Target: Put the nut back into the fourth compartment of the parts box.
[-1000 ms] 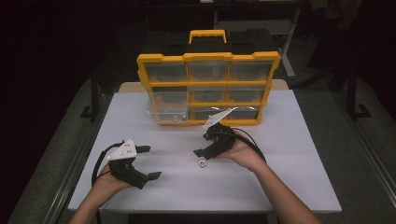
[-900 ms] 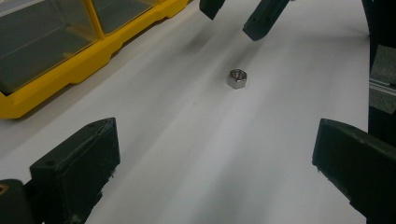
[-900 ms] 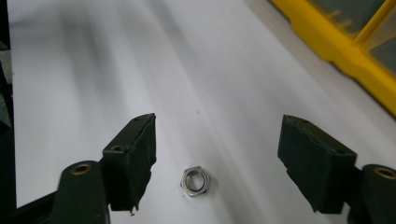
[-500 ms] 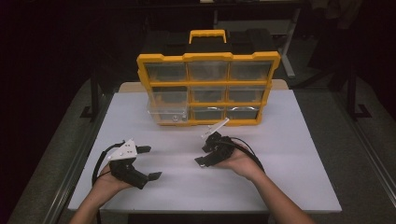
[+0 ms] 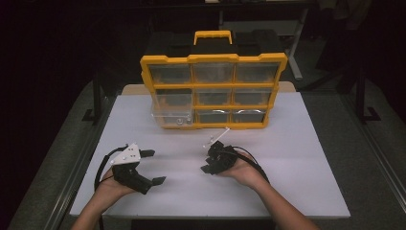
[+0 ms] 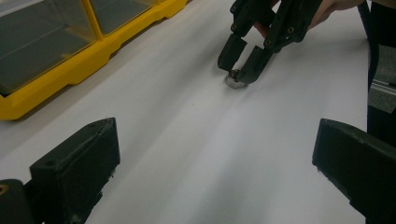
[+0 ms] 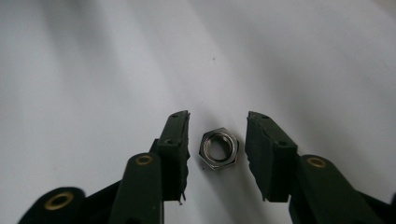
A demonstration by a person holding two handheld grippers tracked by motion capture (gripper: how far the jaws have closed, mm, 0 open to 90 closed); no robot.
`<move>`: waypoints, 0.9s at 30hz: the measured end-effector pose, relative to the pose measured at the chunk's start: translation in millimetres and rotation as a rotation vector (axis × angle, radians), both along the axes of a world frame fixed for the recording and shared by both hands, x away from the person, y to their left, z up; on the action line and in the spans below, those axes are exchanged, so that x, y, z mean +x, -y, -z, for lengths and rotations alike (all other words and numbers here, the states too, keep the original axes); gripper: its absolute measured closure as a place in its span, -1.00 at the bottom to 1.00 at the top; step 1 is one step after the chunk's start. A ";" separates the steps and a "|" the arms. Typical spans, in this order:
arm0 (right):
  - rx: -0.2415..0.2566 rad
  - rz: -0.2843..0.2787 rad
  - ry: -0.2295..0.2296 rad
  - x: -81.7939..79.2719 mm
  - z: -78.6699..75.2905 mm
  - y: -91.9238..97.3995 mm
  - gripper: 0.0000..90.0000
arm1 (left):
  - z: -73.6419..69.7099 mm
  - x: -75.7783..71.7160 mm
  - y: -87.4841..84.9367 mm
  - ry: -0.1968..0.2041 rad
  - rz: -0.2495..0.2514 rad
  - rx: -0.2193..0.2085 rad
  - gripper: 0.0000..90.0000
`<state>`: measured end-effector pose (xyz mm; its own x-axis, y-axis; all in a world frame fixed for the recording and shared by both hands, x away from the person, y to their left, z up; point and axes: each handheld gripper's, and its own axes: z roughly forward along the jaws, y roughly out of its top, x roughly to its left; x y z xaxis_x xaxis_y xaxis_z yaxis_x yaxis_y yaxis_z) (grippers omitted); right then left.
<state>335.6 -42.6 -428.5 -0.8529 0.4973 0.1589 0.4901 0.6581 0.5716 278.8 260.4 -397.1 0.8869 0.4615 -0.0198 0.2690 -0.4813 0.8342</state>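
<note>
Your white table (image 5: 297,143) carries a yellow drawer cabinet (image 5: 213,91) at its far side. Your left tool (image 5: 148,167) rests near the front left edge with its jaws spread wide and nothing between them, just as a second ago. Your right tool (image 5: 207,168) has come down to the table since then, and its jaws have just been closing. They now stand either side of the small steel nut (image 7: 219,149), with a gap left on each side.
</note>
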 end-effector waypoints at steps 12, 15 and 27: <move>-0.046 0.006 0.034 -2.5 5.9 -3.7 0.50 | 0.9 0.2 1.2 0.000 0.001 -0.004 -0.98; -0.046 0.009 0.030 -2.6 5.2 -3.5 0.52 | 0.8 0.0 1.7 -0.001 0.001 -0.007 -0.98; -0.024 -0.007 0.028 -0.4 -2.3 -2.0 0.53 | 0.1 0.0 1.6 0.003 0.003 -0.004 -0.98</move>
